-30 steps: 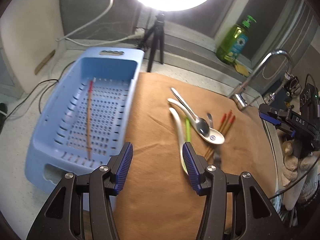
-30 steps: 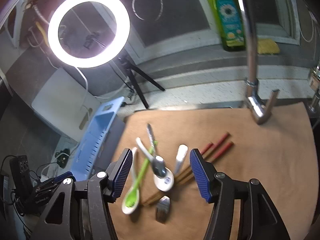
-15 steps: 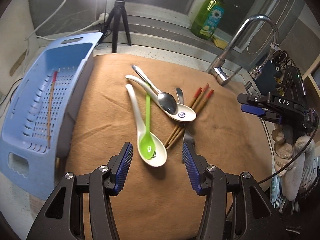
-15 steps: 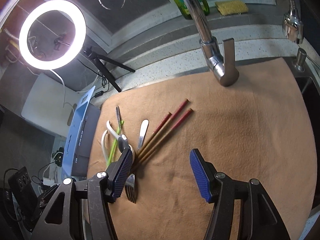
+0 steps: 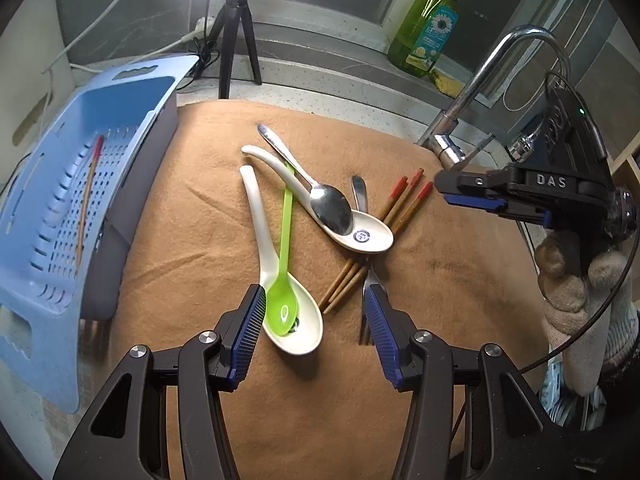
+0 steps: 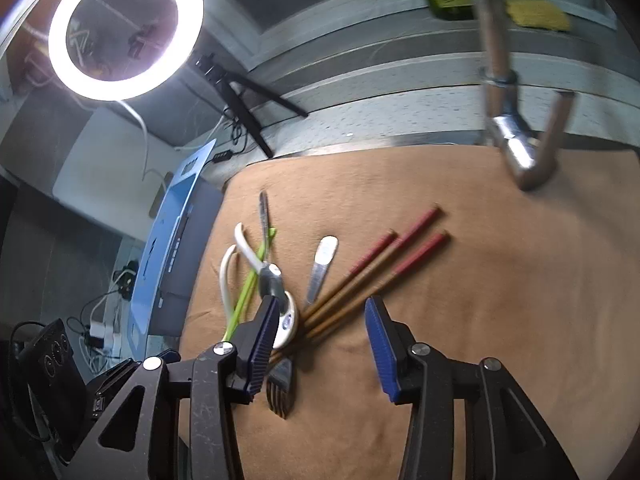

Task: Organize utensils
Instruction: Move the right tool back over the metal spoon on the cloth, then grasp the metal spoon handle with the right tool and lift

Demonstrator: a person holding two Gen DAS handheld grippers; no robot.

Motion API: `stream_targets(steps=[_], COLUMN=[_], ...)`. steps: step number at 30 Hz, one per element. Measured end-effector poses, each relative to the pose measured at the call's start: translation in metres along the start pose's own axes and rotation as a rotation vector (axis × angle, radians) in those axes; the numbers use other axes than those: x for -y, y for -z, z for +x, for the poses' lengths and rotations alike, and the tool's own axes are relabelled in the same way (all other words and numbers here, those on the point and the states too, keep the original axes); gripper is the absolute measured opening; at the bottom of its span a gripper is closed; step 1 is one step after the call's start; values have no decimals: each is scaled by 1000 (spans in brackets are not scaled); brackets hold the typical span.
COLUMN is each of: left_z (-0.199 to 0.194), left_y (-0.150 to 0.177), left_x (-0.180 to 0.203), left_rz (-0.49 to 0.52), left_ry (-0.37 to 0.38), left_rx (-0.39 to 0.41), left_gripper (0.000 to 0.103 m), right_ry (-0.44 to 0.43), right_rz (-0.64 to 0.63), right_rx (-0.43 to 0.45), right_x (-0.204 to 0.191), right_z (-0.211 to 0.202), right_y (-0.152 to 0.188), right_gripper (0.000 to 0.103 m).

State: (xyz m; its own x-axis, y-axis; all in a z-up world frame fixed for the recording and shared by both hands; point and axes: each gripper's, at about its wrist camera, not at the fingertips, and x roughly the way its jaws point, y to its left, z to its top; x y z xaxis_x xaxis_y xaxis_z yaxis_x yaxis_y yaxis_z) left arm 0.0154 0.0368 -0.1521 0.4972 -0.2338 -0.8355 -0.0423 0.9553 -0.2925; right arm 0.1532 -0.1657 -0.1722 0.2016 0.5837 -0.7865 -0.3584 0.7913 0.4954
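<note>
On the brown cloth (image 5: pixel 240 400) lie a long white spoon (image 5: pixel 256 216) with a green plastic spoon (image 5: pixel 285 240) in its bowl, a metal spoon (image 5: pixel 328 204) on a second white spoon (image 5: pixel 368 236), three red-tipped chopsticks (image 5: pixel 400 208) and a fork (image 5: pixel 366 320). My left gripper (image 5: pixel 316 320) is open, low over the white spoon's bowl, which sits between its fingers. My right gripper (image 6: pixel 320 332) hangs over the chopsticks' (image 6: pixel 380 264) near ends and the fork (image 6: pixel 280 388). Its jaws are closing and touch neither. The blue basket (image 5: pixel 132 92) holds one chopstick (image 5: pixel 86 204).
A chrome faucet (image 5: pixel 492 76) arches over the cloth's far right. A green soap bottle (image 5: pixel 428 28) and a yellow sponge (image 6: pixel 536 12) stand on the back ledge. The ring light (image 6: pixel 124 28) is on a tripod (image 5: pixel 236 32). A gloved hand (image 5: pixel 576 280) holds the right gripper.
My left gripper has swung right from the basket to the spoons and come lower. The right gripper has dropped toward the chopsticks and fork, and its jaws have narrowed.
</note>
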Motion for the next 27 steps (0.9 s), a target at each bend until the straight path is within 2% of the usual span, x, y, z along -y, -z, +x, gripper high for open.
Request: stream_targets(steps=[6, 16, 19, 27], left_z=[11, 41, 49, 63], left_y=[-14, -41, -45, -51], left_x=[-3, 7, 5, 1], left_rz=[-13, -6, -11, -19], left_ry=[2, 39, 40, 58], left_rx=[-4, -26, -33, -53], left_gripper=[48, 48, 48, 45], right_ry=[-60, -137, -113, -140], right_rz=[-87, -51, -59, -34], right_rx=[-95, -246, -250, -275], right_x=[-22, -22, -21, -20], right_z=[38, 89, 95, 102], right_y=[-21, -36, -39, -41], right_gripper=[35, 28, 28, 26])
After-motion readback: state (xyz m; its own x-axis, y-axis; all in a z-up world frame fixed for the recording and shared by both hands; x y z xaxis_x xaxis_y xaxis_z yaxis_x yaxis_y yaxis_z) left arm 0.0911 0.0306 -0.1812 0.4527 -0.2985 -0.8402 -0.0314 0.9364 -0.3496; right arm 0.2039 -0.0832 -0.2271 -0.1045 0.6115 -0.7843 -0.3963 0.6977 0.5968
